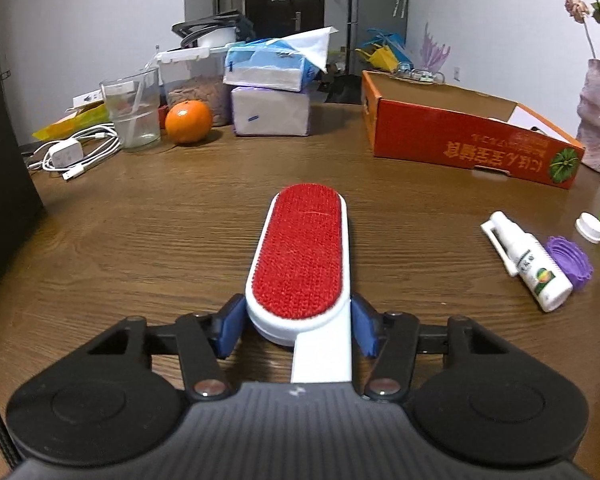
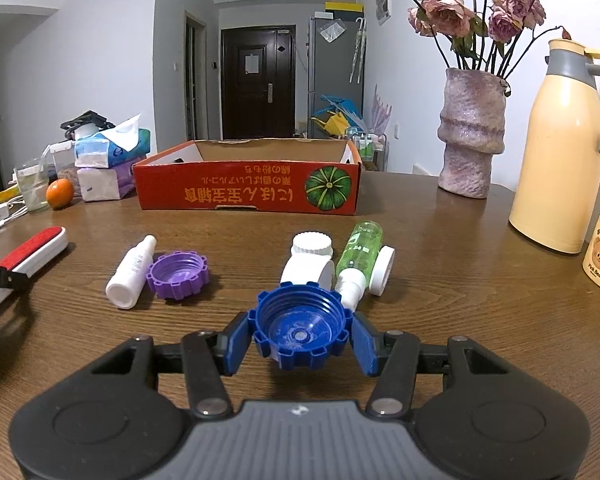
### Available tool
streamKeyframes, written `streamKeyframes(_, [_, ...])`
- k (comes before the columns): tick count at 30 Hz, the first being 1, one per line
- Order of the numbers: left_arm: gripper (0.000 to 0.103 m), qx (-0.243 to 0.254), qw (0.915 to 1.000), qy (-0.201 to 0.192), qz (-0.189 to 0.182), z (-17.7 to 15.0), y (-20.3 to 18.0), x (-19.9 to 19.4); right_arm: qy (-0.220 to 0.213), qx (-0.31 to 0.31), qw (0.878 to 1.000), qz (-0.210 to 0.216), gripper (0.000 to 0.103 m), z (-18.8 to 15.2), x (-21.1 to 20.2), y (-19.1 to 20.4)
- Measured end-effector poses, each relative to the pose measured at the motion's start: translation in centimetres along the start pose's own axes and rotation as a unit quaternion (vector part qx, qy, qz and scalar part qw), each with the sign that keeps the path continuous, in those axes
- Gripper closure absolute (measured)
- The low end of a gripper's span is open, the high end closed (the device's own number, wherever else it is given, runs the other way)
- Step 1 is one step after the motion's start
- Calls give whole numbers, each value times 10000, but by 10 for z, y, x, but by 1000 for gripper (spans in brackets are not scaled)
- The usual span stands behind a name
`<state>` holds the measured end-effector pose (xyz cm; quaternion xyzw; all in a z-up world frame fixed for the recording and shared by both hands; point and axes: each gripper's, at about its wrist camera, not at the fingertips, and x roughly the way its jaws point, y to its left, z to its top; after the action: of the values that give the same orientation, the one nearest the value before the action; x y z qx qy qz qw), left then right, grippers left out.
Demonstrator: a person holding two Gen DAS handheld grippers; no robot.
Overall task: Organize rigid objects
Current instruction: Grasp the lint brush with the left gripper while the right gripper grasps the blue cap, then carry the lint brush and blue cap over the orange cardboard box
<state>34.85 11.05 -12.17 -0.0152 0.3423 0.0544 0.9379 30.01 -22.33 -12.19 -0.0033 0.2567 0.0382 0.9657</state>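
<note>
Grippers at work over a wooden table (image 2: 440, 232). Left gripper (image 1: 298, 326) is clamped on the white neck of a red-faced lint brush (image 1: 300, 252), which points toward 12 o'clock. Right gripper (image 2: 300, 340) has its blue pads pressed against a blue ridged cap (image 2: 300, 326), open side up. Beyond it lie a purple cap (image 2: 177, 275) at 10 o'clock, touching a white spray bottle (image 2: 132, 274), and a green bottle (image 2: 358, 256) at 1 o'clock. An orange cardboard box (image 2: 248, 192) stands open at 12 o'clock.
</note>
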Motion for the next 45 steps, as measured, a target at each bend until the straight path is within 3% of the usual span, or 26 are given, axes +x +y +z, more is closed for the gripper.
streamKeyframes(21, [47,23,9985,-424,-349,0,-38,-40,-285,54,9995,139,50,8,-9,-3])
streamKeyframes(45, [47,-17,9933,-838,-795,52,-97,-54,-593,78,9978,294,50,49,-3,-2])
